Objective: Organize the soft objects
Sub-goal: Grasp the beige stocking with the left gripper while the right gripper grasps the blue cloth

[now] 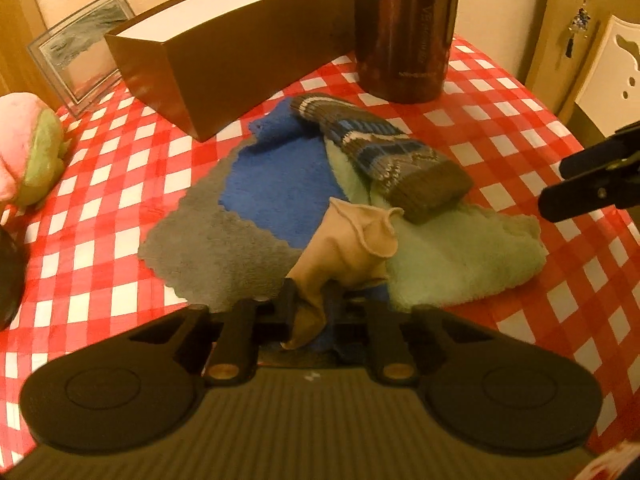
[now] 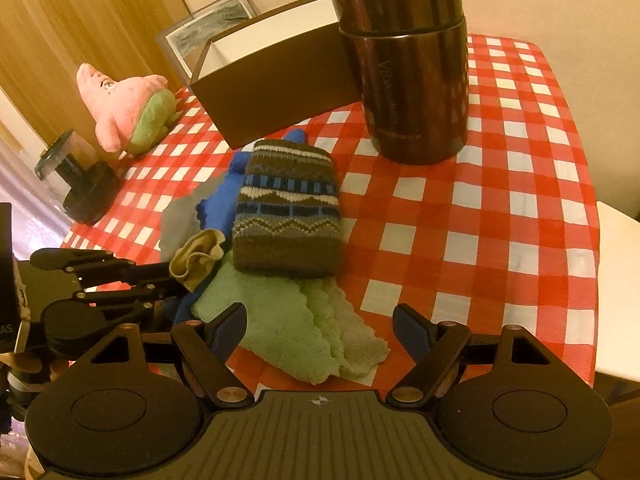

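Your left tool (image 1: 312, 300) pinches the beige sock (image 1: 352, 240).
Your right tool (image 2: 320, 326) stands spread above the green cloth (image 2: 280, 328).

A brown flask (image 2: 408, 76) stands on the checked tablecloth (image 2: 500, 200), with a framed picture (image 1: 80, 46) behind.

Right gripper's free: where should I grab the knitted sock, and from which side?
Take the knitted sock at its plain brown cuff end, coming straight from the right gripper. That thick end faces the open jaws, on the green cloth, clear of the flask.
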